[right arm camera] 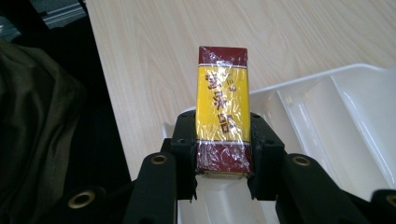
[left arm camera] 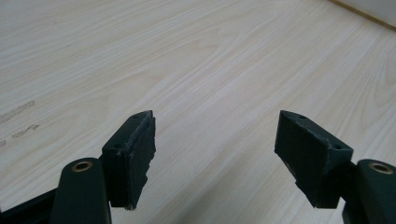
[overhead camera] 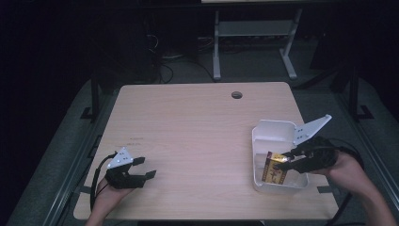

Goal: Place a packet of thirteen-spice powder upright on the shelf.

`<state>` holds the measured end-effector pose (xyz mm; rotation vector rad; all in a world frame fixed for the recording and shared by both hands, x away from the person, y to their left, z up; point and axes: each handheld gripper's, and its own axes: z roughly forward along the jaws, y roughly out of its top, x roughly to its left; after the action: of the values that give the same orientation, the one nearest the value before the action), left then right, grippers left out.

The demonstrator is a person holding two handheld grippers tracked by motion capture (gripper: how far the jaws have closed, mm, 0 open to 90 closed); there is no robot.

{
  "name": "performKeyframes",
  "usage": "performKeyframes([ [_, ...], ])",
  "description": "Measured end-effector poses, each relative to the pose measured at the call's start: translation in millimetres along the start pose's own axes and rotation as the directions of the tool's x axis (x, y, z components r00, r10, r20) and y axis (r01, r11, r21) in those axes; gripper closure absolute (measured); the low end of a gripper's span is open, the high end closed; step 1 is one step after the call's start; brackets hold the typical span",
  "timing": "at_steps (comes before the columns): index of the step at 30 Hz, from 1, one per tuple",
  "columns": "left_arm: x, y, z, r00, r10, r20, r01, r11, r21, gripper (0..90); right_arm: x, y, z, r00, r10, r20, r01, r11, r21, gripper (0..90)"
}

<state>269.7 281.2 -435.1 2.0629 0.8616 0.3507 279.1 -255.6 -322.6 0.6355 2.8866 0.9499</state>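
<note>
A pale wooden surface (overhead camera: 197,136) carries a white plastic tray (overhead camera: 275,131) near its right edge; above the tray's near end, the right gripper (right arm camera: 223,158) pinches a yellow-and-maroon wrapped box (right arm camera: 222,109) between its jaws; the left gripper (left arm camera: 215,158) sits low at the near left, jaws spread over bare wood.

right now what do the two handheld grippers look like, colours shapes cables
Both are black two-jaw tools. The left gripper has a grey three-cornered plate on top and a black cable looping back past the hand. Its jaws end in blocky wedge pads on arms with brass-ringed holes. The right gripper carries the same kind of plate.
</note>
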Motion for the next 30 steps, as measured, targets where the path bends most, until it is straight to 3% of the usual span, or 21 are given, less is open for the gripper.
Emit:
performKeyframes([
  [14, 0.1, 0.2, 0.6, 1.0000, 0.002, -0.005, -0.002, 1.0000, 0.003, 28.4, -9.3, -14.7, 19.8, 0.9993, 0.036, -0.004, -0.036, 0.999, 0.026, 67.9],
  [30, 0.8, -0.5, 2.0, 1.0000, -0.002, -0.007, 0.002, 1.0000, 0.009, 28.4, -15.1, -25.7, 26.1, 0.9987, 0.050, 0.006, -0.050, 0.998, 0.031, 67.7],
])
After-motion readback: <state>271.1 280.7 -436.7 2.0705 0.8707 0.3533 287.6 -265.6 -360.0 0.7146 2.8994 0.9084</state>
